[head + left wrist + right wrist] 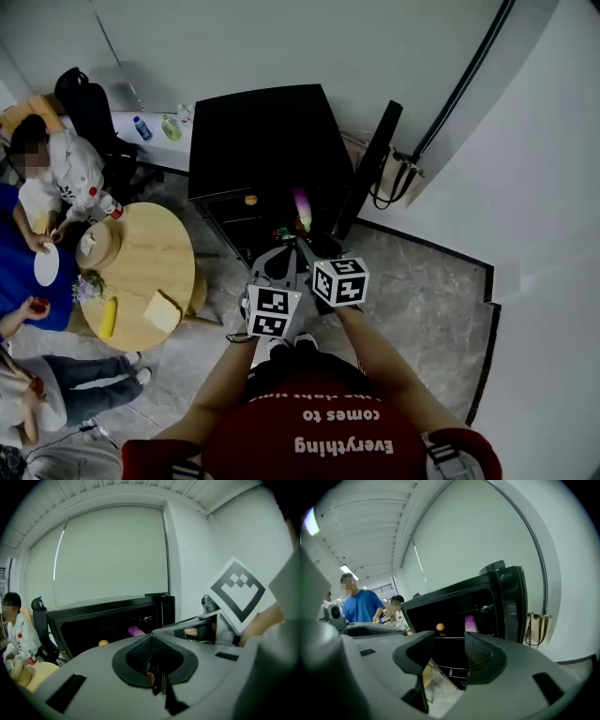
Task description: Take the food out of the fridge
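An office break corner, by the look; black swivel chair (89,105); people (67,171) at a round wooden table (155,251); small black fridge (262,141); drawn roller blind (108,555).

The round wooden table (150,246) carries a yellow piece (108,317) at seven o'clock and a pale slice (161,310) at five. The fridge shelf (451,637) holds an orange ball (440,627) — at nine o'clock from a purple piece (471,623).
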`<state>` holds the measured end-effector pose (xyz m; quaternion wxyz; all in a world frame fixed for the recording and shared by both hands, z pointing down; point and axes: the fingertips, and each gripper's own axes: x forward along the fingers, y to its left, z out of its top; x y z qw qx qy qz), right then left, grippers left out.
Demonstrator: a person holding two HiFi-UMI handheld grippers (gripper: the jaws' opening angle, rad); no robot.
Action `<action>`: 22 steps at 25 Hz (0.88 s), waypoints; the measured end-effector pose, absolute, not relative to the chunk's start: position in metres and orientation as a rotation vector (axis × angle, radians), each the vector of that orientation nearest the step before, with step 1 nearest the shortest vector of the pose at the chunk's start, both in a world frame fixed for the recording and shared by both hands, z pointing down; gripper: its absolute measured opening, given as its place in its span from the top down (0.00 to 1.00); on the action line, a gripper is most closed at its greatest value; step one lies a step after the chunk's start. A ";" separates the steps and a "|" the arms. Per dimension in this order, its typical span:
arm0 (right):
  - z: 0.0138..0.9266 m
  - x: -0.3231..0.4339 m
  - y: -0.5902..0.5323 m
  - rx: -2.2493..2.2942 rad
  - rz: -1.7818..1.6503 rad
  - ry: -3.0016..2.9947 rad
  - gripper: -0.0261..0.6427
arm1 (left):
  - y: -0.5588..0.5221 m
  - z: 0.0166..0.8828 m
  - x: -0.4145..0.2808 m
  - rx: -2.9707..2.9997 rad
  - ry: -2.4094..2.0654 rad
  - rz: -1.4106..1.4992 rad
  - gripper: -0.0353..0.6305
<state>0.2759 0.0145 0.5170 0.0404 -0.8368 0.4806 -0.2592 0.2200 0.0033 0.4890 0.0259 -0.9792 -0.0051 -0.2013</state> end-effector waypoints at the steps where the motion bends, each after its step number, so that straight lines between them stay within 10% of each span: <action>1: 0.519 0.282 0.009 -2.581 -0.801 1.473 0.68 | 0.000 0.489 0.221 -3.024 -0.006 -0.626 0.94; 22: 0.608 0.385 -0.054 -2.858 -1.090 1.277 0.63 | -0.043 0.503 0.216 -3.040 0.053 -0.702 0.94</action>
